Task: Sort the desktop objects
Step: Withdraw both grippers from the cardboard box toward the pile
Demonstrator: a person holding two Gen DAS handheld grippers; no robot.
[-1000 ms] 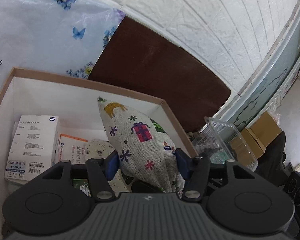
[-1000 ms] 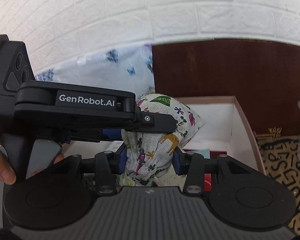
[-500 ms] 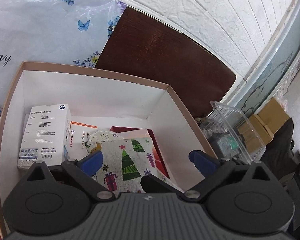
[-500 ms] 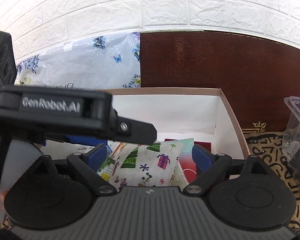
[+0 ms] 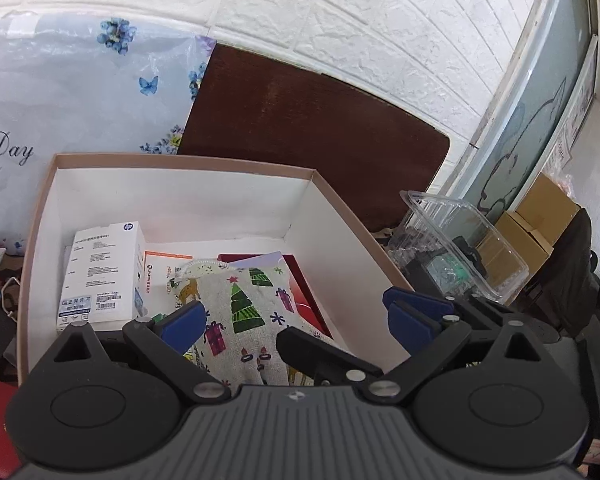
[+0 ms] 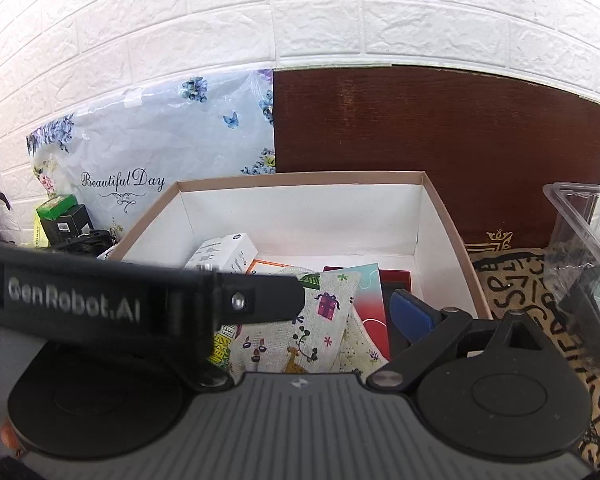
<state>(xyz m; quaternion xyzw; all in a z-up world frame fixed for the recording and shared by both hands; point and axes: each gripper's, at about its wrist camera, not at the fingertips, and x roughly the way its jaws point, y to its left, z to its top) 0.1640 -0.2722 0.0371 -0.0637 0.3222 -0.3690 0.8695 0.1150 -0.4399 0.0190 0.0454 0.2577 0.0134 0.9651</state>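
Cloth bag (image 5: 244, 320) lying flat in the box (image 5: 332, 216), just ahead of and below the spread-fingered, empty left gripper (image 5: 296, 316) and right gripper (image 6: 320, 312), evidently released there for sorting.

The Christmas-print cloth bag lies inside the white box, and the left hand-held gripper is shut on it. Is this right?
Not quite. The cloth bag does lie inside the white box, but the left hand-held gripper is open, its jaws spread wide. The left wrist view shows this.
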